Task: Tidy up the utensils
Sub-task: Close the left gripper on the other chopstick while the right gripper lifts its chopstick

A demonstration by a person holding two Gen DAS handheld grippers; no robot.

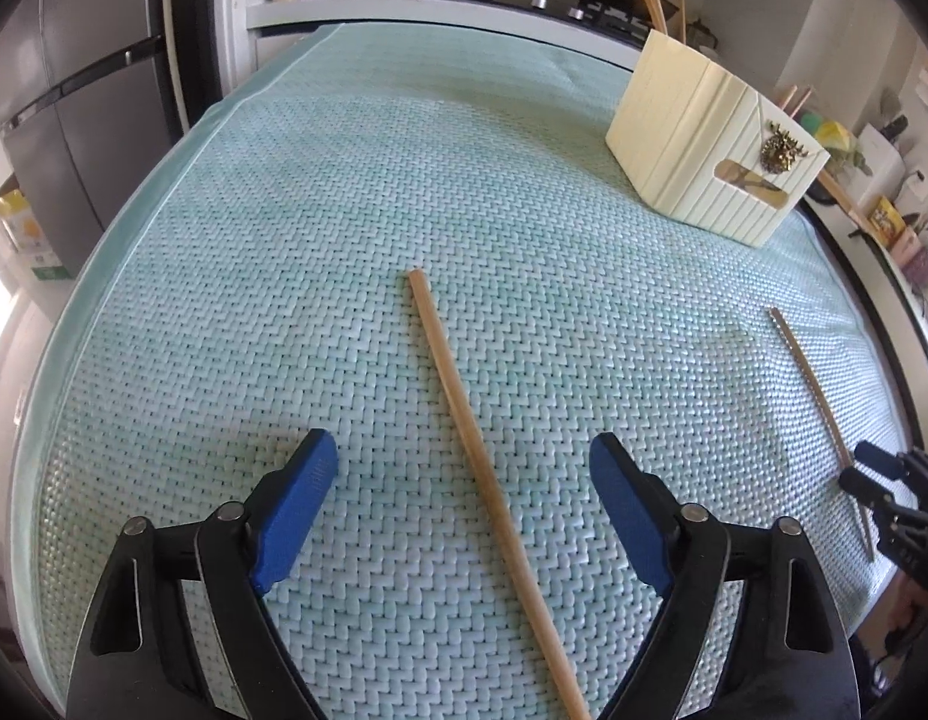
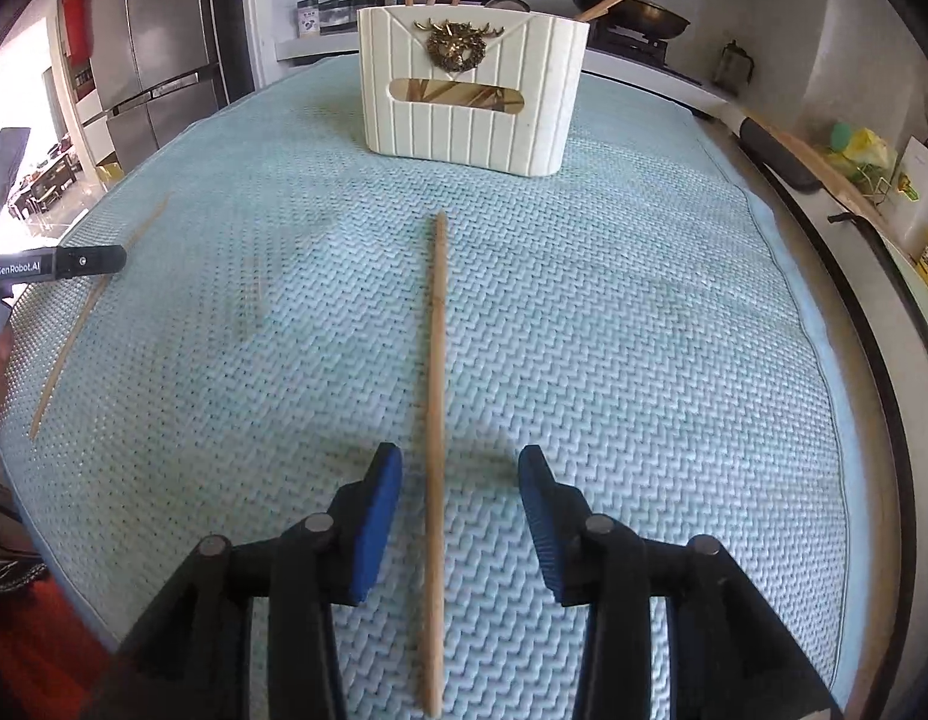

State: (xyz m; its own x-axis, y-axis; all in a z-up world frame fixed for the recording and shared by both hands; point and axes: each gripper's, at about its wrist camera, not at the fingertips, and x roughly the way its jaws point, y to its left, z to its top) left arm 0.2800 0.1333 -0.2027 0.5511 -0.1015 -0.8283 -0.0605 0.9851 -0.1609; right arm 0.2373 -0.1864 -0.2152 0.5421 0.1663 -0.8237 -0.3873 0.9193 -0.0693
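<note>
Your left gripper [image 1: 463, 468] is spread wide over the green woven mat [image 1: 284, 240], a wooden chopstick [image 1: 464, 420] lying flat between its blue pads [image 1: 296, 516] without touching either; its near end runs out of the frame's bottom. Your right gripper [image 2: 460, 480] is also apart, narrower, straddling a second chopstick [image 2: 437, 390] that points toward the cream holder [image 2: 470, 96]; neither pad touches it. Through the holder's window you see more chopsticks inside, indistinct, with several tips sticking up above the rim. From the left wrist view, the holder's [image 1: 704, 138] interior is hidden, and the right gripper's [image 1: 884, 492] tips show only partly at the edge.
</note>
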